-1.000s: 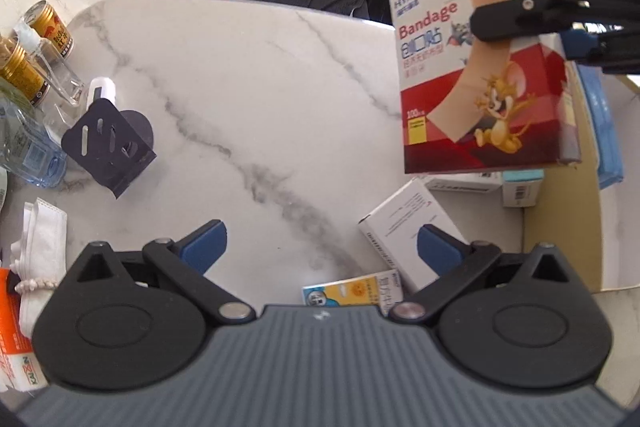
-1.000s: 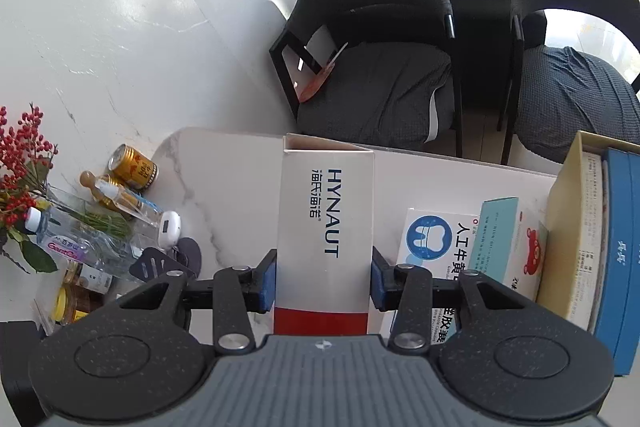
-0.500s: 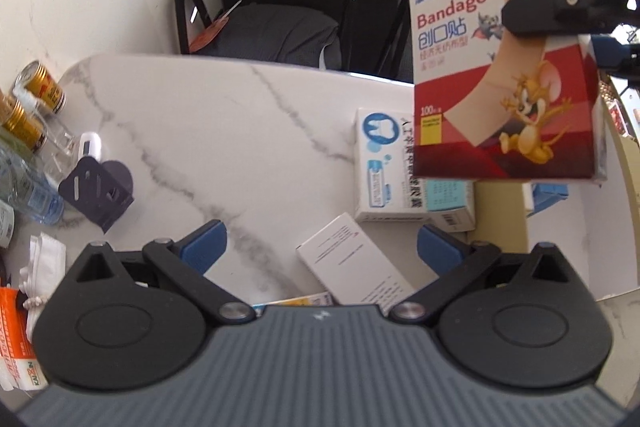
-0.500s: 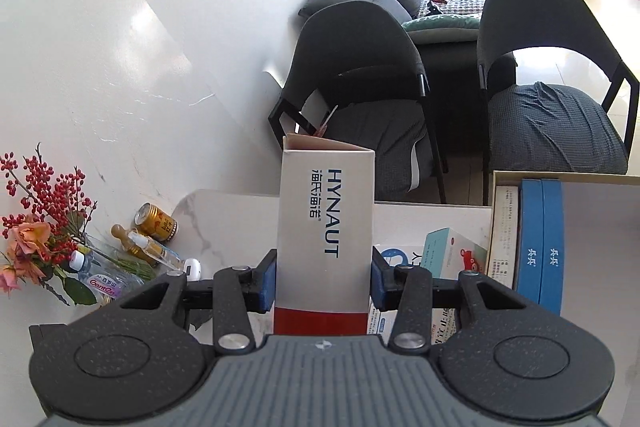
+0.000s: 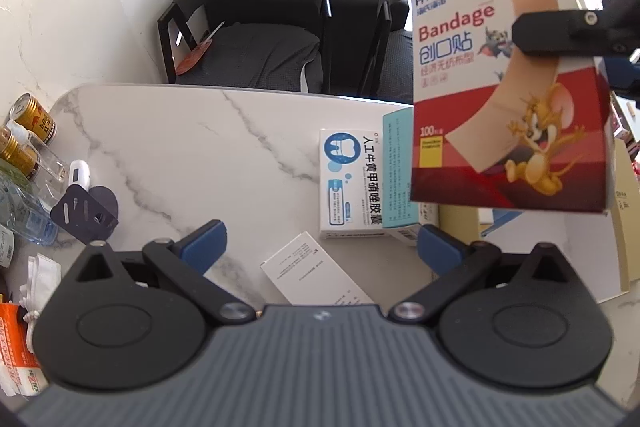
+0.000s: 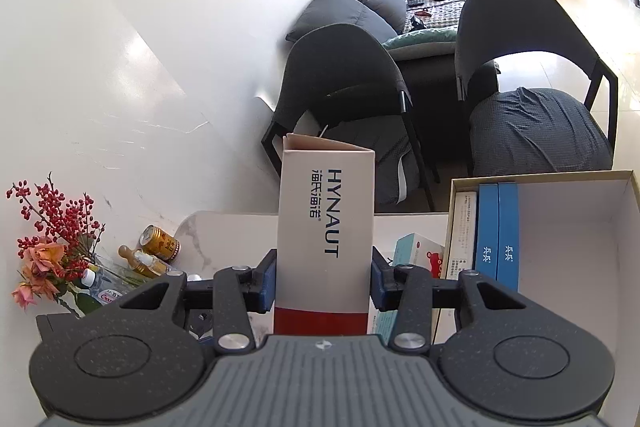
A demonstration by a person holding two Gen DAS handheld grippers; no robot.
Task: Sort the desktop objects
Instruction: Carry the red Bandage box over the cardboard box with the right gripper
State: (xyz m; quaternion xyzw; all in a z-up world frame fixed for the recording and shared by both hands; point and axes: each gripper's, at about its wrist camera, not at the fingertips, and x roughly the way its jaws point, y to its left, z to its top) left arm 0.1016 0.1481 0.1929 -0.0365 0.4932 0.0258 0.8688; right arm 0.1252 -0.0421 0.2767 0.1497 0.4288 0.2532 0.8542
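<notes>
My right gripper (image 6: 323, 283) is shut on a red and white bandage box (image 6: 326, 227), held upright in the air above the marble table (image 5: 192, 147). The same bandage box (image 5: 508, 95) fills the upper right of the left wrist view, with a black finger (image 5: 560, 35) of the right gripper across it. My left gripper (image 5: 320, 245) is open and empty over the table's near side. Below it lie a white and blue medicine box (image 5: 352, 187), a teal-edged box (image 5: 396, 167) and a small white box (image 5: 316, 275). An open cardboard box (image 6: 560, 227) holds two blue boxes (image 6: 498, 231).
Gold cans (image 5: 34, 115), glass bottles (image 5: 24, 183), a dark metal holder (image 5: 86, 213) and an orange packet (image 5: 16, 351) crowd the table's left edge. Red berry stems (image 6: 56, 223) stand there too. Two dark chairs (image 5: 256, 27) sit behind the table.
Both grippers have risen and drawn back from the table. The bandage box went up with the right gripper, and the open cardboard box has come into the right wrist view.
</notes>
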